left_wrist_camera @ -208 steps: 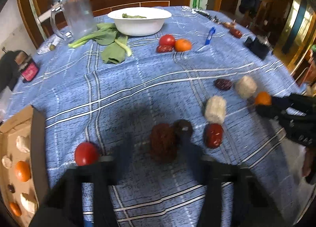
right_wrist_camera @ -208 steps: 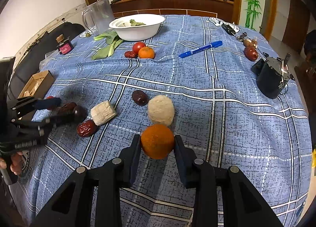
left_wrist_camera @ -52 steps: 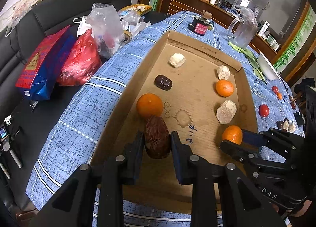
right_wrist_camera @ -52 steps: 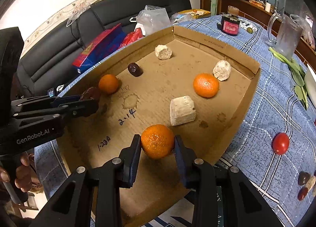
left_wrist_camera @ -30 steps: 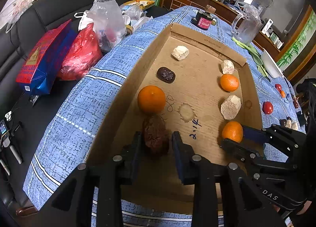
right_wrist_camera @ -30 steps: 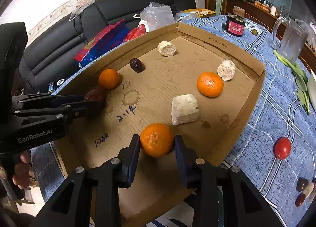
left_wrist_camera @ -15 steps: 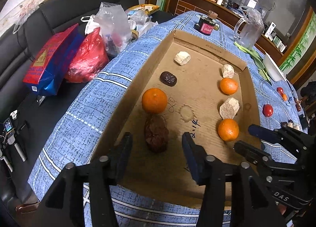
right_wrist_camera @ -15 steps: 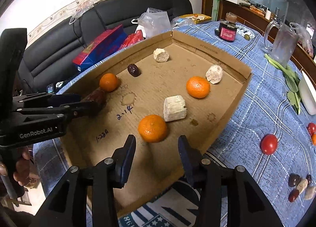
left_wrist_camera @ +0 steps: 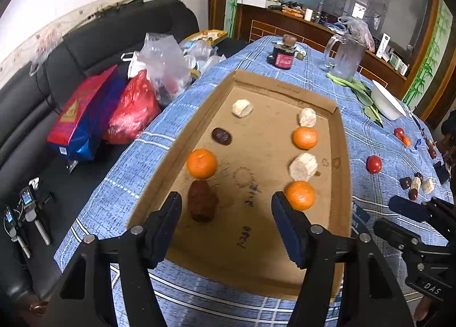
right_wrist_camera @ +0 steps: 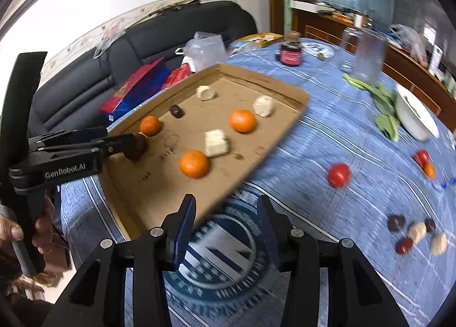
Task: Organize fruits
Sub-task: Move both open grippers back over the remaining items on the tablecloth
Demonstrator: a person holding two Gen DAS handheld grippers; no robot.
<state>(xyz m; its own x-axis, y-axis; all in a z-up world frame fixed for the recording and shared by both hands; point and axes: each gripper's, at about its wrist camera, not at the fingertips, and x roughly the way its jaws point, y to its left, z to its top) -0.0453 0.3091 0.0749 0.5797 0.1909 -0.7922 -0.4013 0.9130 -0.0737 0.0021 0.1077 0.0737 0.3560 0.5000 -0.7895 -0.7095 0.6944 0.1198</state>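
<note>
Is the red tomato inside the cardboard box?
No, the red tomato sits on the blue tablecloth, outside the cardboard box.

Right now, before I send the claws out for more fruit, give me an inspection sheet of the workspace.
Surface: table under a blue plaid cloth.
Job's things: cardboard tray holds three oranges, nearest at, a brown date, a small dark date and three pale chunks. Loose on the cloth: tomato and a mixed cluster.
Clutter: white bowl, greens, pitcher, dark jar.
Claws: left claw opening, nothing between its jaws; right claw open, empty.
Cables: nothing seen.
Surroundings: black sofa with bags.
</note>
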